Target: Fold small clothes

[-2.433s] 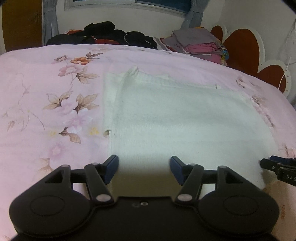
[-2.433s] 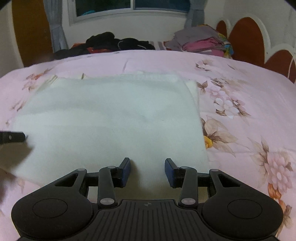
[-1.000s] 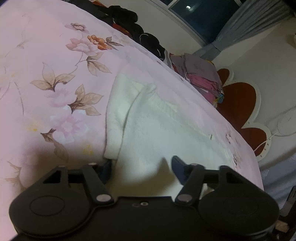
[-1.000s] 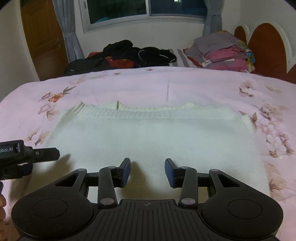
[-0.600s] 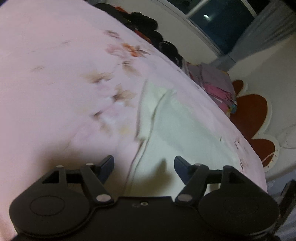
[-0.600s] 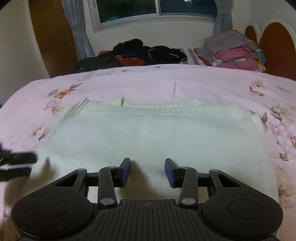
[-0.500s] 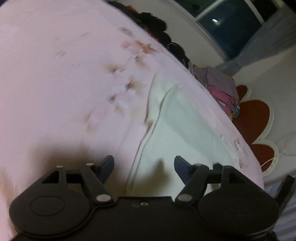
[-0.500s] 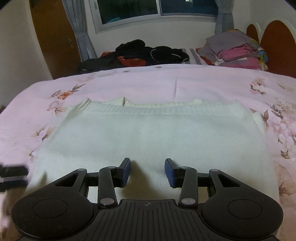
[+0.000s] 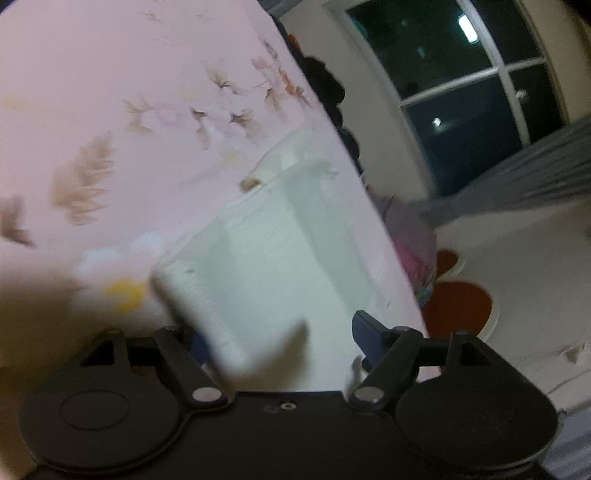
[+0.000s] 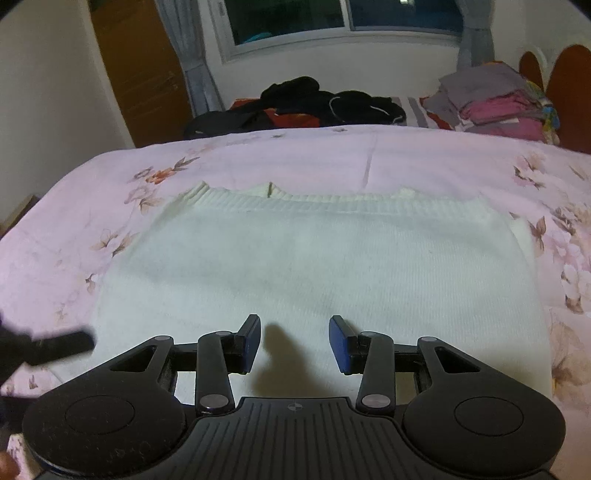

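A white knit sweater point(image 10: 314, 266) lies folded flat on the pink floral bedspread point(image 10: 406, 158), its ribbed edge toward the window. My right gripper point(image 10: 295, 341) is open and empty, low over the sweater's near edge. In the blurred, tilted left wrist view the sweater point(image 9: 288, 266) shows a raised left edge lying between the fingers of my left gripper point(image 9: 284, 336). Its jaws stand wide open, and the left finger is partly hidden behind the fabric. The left gripper also shows in the right wrist view point(image 10: 59, 345) at the sweater's near left corner.
A heap of dark clothes point(image 10: 303, 103) and a stack of folded grey and pink clothes point(image 10: 491, 99) lie at the bed's far side. A red-and-white headboard point(image 9: 458, 302) stands on the right. A window point(image 10: 343, 18) and a wooden door point(image 10: 140, 74) are behind.
My left gripper has swung and tilted sharply at the sweater's left edge, and that edge now rises between its open fingers. The right gripper has held still over the near edge.
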{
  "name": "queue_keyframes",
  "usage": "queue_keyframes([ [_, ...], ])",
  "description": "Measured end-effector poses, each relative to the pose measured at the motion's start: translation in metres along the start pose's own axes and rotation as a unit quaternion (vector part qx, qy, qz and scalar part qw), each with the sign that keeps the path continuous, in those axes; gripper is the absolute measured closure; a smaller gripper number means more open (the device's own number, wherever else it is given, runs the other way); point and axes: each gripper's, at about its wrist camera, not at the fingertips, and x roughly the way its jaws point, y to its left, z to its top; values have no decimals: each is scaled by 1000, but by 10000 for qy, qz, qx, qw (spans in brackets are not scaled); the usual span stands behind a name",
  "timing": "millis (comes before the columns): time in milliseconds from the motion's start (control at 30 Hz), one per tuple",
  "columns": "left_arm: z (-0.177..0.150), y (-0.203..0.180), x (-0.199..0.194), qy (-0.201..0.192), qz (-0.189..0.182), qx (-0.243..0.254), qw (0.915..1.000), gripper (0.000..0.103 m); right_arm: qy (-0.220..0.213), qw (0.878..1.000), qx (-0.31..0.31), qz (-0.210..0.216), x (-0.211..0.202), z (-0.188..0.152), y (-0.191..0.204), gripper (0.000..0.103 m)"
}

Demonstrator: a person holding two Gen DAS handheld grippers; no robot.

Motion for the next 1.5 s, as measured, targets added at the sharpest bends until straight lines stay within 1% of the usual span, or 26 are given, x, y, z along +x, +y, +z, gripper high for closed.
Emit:
queue_keyframes([
  [67,1,-4,12,-124,-113,37,9999,29,-33,10000,-3,-10,4,3,1,62],
  [100,1,-6,17,-163,-169,56,9997,32,-49,10000,9,-13,6,5,2,62],
  [167,3,-3,27,-184,-276,-46,9994,52,-101,9999,-1,-26,12,11,6,62],
  [200,4,1,31,-226,-298,-147,9992,57,-119,9999,-37,-64,16,13,8,62],
  [267,7,8,34,-294,-280,-272,9988,77,-63,9997,-140,-204,28,13,14,62],
  [300,9,11,35,-306,-276,-314,9987,82,-3,9995,-188,-239,33,11,15,62],
  [333,10,13,35,-309,-266,-335,9986,89,-1,9990,-313,-323,38,6,17,62],
  [367,11,14,34,-330,-246,-329,9986,94,-75,9980,-469,-406,40,2,20,62],
  [433,12,13,29,-405,-230,-269,9986,95,-119,9968,-594,-522,42,-1,24,62],
  [500,13,5,23,-556,-204,-79,9982,95,-176,9957,-674,-607,45,-4,28,62],
  [600,10,-17,16,-731,-103,434,9963,96,-261,9952,-679,-647,47,-8,28,62],
  [700,4,-48,13,-831,-1,1186,9895,96,-232,9964,-572,-577,46,-6,25,62],
  [733,1,-62,13,-860,16,1546,9842,96,-211,9973,-495,-499,44,-4,22,62],
  [800,-7,-86,12,-860,-20,2111,9737,96,-194,9990,-266,-307,39,-1,13,62],
  [867,-19,-112,13,-802,-92,2710,9592,96,-247,9995,45,-165,28,0,2,62],
  [900,-28,-125,16,-732,-148,3003,9509,96,-305,9991,222,-171,21,0,-5,62],
  [967,-49,-148,24,-507,-287,3547,9332,96,-411,9981,426,-197,6,0,-21,62],
  [1067,-86,-174,43,-78,-415,4166,9081,96,-512,9954,714,-393,-19,-5,-55,62],
  [1133,-112,-184,56,234,-403,4464,8936,96,-518,9932,906,-523,-35,-11,-80,62],
  [1233,-153,-187,77,662,-228,4955,8658,94,-532,9891,1175,-716,-57,-21,-115,62],
  [1267,-160,-184,81,763,-201,4998,8626,90,-543,9877,1257,-748,-63,-24,-124,62],
  [1333,-176,-181,82,930,-153,5112,8543,86,-571,9858,1370,-789,-75,-28,-139,62],
  [1367,-182,-180,81,947,-122,5138,8526,84,-604,9850,1421,-773,-81,-29,-145,62],
  [1433,-193,-180,77,1026,-180,5195,8481,80,-688,9841,1513,-633,-91,-31,-153,62],
  [1467,-195,-180,72,1063,-193,5235,8451,79,-714,9838,1558,-530,-95,-30,-155,62],
  [1500,-193,-178,66,1148,-236,5243,8434,79,-726,9837,1611,-334,-97,-28,-156,62],
])
